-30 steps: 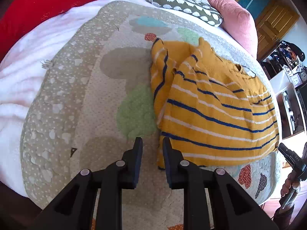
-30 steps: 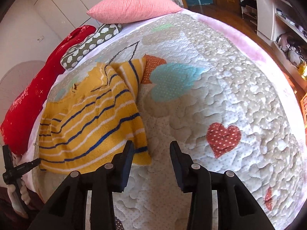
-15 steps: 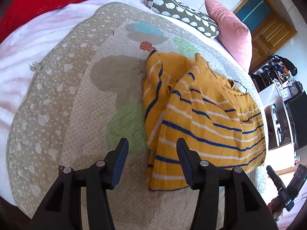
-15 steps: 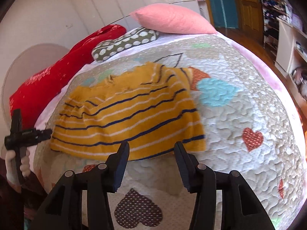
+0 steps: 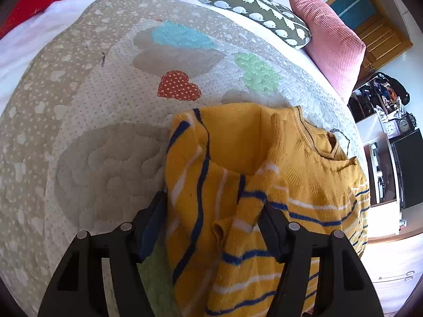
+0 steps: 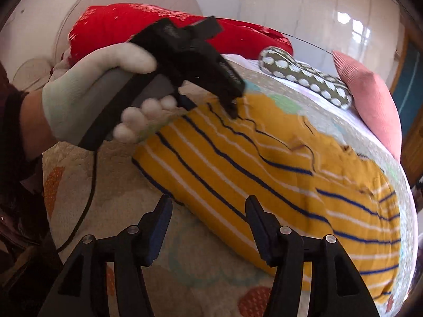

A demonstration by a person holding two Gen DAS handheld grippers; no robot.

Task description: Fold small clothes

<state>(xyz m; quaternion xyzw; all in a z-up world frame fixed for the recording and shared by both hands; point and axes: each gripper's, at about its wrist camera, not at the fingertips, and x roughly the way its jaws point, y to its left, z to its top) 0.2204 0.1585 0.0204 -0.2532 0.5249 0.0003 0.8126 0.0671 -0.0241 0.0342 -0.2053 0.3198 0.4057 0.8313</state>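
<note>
Left wrist view: our left gripper point(image 5: 212, 212) stood open, straddling the folded sleeve of the yellow striped sweater point(image 5: 267, 200) on the quilt point(image 5: 100, 137). Our right gripper point(image 6: 208, 220) gaped open at the sweater's six-o'clock hem.

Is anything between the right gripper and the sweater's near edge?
Nothing visible. The right gripper has its jaws open right at the yellow striped sweater, with only bare quilt before it. The left gripper works the far side.
</note>
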